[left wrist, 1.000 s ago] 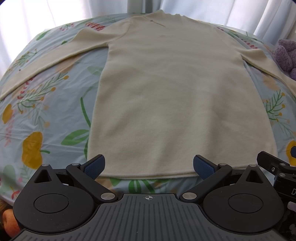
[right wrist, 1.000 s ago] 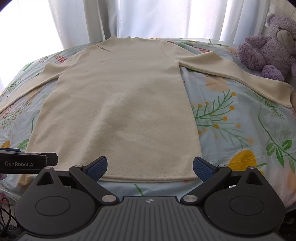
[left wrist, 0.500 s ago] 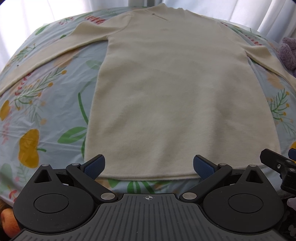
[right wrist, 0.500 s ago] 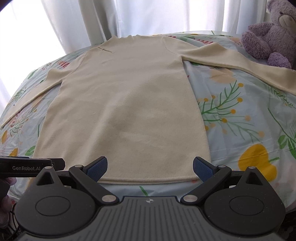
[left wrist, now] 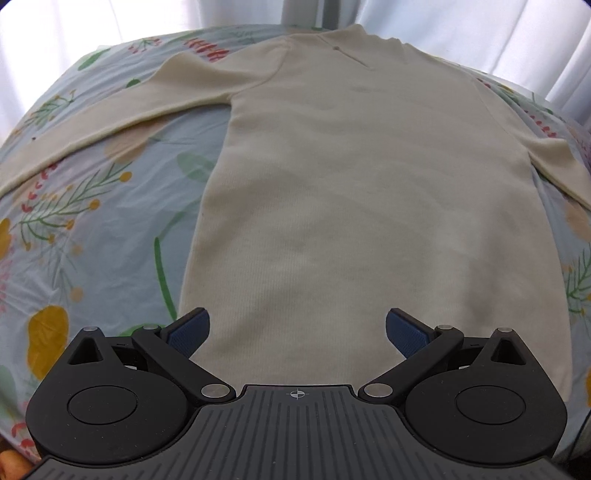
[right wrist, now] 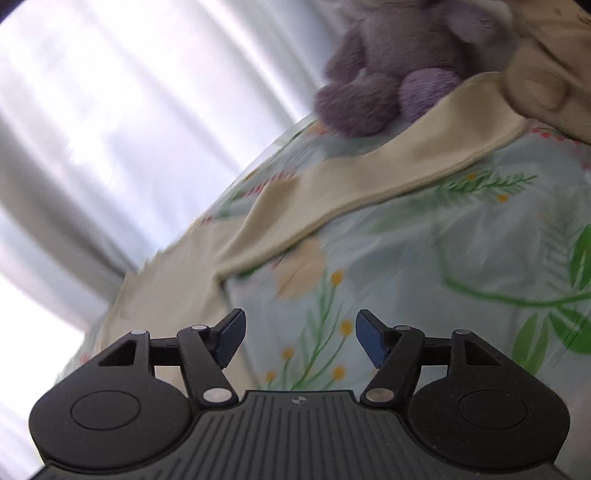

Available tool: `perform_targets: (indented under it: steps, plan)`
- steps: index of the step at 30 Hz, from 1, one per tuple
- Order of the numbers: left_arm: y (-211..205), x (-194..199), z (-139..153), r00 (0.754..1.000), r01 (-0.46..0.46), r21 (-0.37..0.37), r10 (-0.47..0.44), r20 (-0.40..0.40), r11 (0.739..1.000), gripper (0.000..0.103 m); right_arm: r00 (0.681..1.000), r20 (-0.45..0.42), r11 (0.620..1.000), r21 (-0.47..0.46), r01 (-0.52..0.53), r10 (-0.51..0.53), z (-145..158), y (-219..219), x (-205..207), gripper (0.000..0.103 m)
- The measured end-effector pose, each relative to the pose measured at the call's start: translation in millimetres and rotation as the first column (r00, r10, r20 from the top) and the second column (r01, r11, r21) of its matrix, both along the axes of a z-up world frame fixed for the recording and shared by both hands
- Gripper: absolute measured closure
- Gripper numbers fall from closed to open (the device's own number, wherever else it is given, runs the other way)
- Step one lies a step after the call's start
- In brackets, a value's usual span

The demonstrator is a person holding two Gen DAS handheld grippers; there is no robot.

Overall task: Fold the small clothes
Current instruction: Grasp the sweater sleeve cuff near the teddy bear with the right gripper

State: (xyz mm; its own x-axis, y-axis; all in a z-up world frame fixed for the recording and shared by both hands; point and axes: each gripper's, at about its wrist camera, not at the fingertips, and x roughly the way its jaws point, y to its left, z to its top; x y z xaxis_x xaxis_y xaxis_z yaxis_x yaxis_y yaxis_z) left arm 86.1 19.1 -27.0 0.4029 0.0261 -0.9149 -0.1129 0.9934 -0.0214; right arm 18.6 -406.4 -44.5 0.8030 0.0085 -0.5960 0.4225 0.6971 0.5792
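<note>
From my left gripper (left wrist: 297, 332) I look straight down the length of a cream sweater (left wrist: 369, 206) lying flat on a flowered bedsheet (left wrist: 92, 229). My blue fingertips (left wrist: 190, 330) are spread wide, holding nothing, and the sweater's bottom end lies between them and runs under my gripper body. The collar is at the far end ahead of me, near the white curtain (left wrist: 110, 14). One sleeve (left wrist: 110, 114) stretches out flat ahead and to my left, the other (left wrist: 557, 166) runs off to my right and leaves the picture.

My right gripper (right wrist: 300, 339) is tilted, so the bed looks slanted in its view, and the picture is blurred. Its fingers are partly spread, with a clear gap between the blue tips, and nothing is pinched. Between and just ahead of them is bare bedsheet (right wrist: 461, 240). The sweater's body (right wrist: 173, 280) lies ahead to my left, touching the left fingertip's outline, though I cannot tell whether it is really in contact. Its sleeve (right wrist: 388, 170) stretches away ahead and to my right, ending beside a purple teddy bear (right wrist: 399, 62) at the far end. Curtain (right wrist: 129, 110) fills the upper left.
</note>
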Motion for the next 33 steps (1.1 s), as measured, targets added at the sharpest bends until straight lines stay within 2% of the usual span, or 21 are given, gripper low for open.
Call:
perform_targets:
  steps: [1, 5, 9, 14, 15, 18, 19, 22, 25, 27, 31, 33]
  plan:
    - [1, 5, -2, 1.000, -0.006, 0.004, 0.006, 0.001, 1.000, 0.000, 0.997, 0.005, 0.997, 0.025, 0.072, -0.072, -4, -24, 3, 0.047]
    - [2, 24, -10, 0.999, -0.043, -0.014, 0.043, -0.005, 0.999, 0.000, 0.962, 0.008, 0.961, 0.040, 0.273, -0.273, -21, -98, 17, 0.051]
    - [5, 41, -20, 0.994, -0.109, -0.040, 0.107, -0.027, 0.993, 0.000, 0.923, -0.007, 0.912, 0.150, 0.381, -0.385, -50, -149, 30, 0.055]
    - [1, 54, -28, 0.991, -0.129, -0.029, 0.128, -0.038, 0.991, 0.000, 0.898, 0.019, 0.886, 0.177, 0.429, -0.439, -59, -168, 41, 0.059]
    - [0, 55, -28, 0.991, -0.129, -0.018, 0.129, -0.033, 0.991, 0.000, 0.899, 0.024, 0.887, 0.176, 0.427, -0.438, -58, -170, 43, 0.064]
    - [-1, 57, -29, 0.991, -0.133, -0.006, 0.133, -0.028, 0.991, 0.000, 0.900, 0.010, 0.891, 0.147, 0.430, -0.436, -62, -175, 51, 0.091]
    - [-1, 57, -29, 0.991, -0.130, -0.006, 0.130, -0.026, 0.991, 0.000, 0.897, 0.007, 0.888, 0.146, 0.436, -0.441, -63, -174, 50, 0.095]
    - [0, 58, -31, 0.994, -0.103, 0.003, 0.103, -0.028, 0.995, 0.000, 0.894, 0.017, 0.886, 0.147, 0.440, -0.447, -66, -176, 51, 0.096]
    - [2, 62, -31, 0.997, -0.070, 0.000, 0.070, -0.045, 0.998, 0.000, 0.893, 0.030, 0.893, 0.049, 0.448, -0.450, -53, -165, 53, 0.097]
    - [7, 66, -30, 0.996, -0.057, -0.022, 0.056, -0.065, 0.998, 0.000, 0.903, 0.042, 0.899, -0.074, 0.431, -0.429, -34, -147, 59, 0.097]
    - [22, 71, -27, 0.994, -0.081, -0.099, 0.074, -0.076, 0.992, 0.000, 0.945, 0.084, 0.903, -0.279, 0.328, -0.317, 8, -111, 82, 0.097]
    - [28, 71, -25, 0.993, -0.096, -0.135, 0.087, -0.075, 0.986, 0.000, 0.966, 0.096, 0.891, -0.374, 0.258, -0.239, 28, -90, 99, 0.097]
